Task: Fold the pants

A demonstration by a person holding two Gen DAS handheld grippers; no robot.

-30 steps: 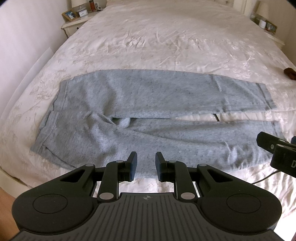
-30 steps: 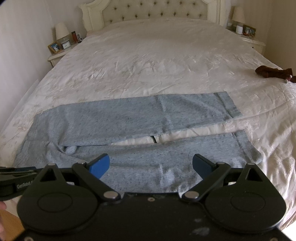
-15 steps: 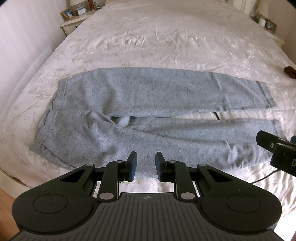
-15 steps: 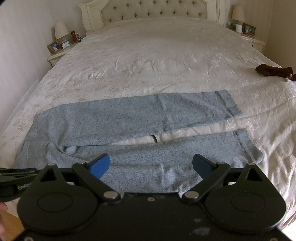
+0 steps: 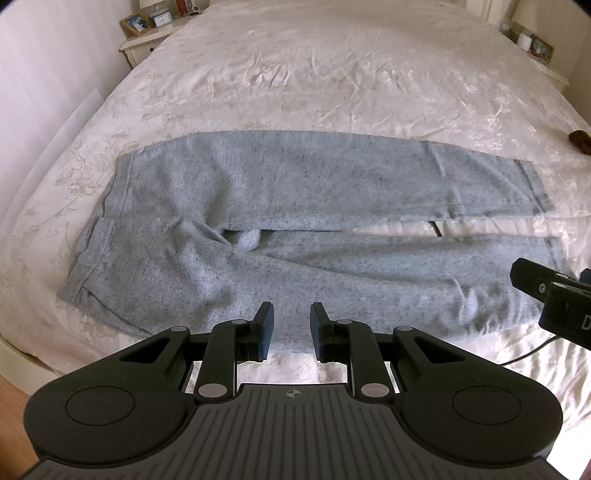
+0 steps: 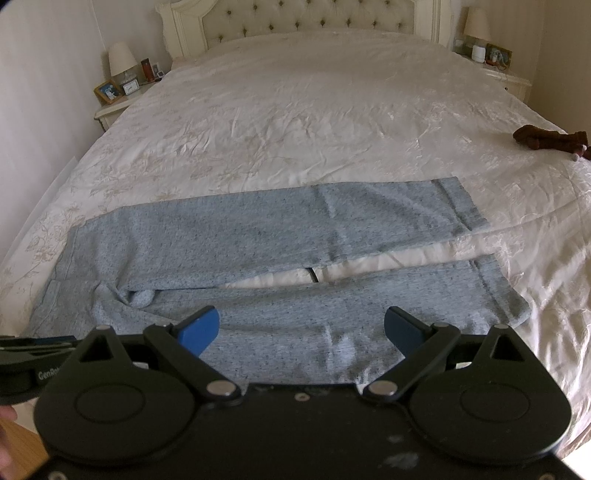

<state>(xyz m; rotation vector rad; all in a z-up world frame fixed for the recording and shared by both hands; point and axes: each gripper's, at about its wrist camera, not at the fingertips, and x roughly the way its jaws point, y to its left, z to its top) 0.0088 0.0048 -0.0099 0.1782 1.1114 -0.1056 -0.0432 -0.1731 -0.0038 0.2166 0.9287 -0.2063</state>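
Grey pants (image 5: 295,221) lie flat across the white bed, waistband at the left, both legs running right with a narrow gap between them. They also show in the right wrist view (image 6: 258,251). My left gripper (image 5: 289,321) hovers over the near edge of the near leg, its jaws a small gap apart and holding nothing. My right gripper (image 6: 302,328) is wide open and empty above the near leg, closer to the cuffs. Part of it shows at the right edge of the left wrist view (image 5: 554,299).
The white bedspread (image 6: 314,110) stretches far behind the pants. A brown soft toy (image 6: 546,140) lies at the right edge of the bed. Nightstands with lamps and frames stand at both sides of the headboard (image 6: 303,18). Wooden floor (image 5: 11,387) shows at the lower left.
Both grippers have moved slightly forward and down toward the pants. The pants have not moved and the jaws have not changed.
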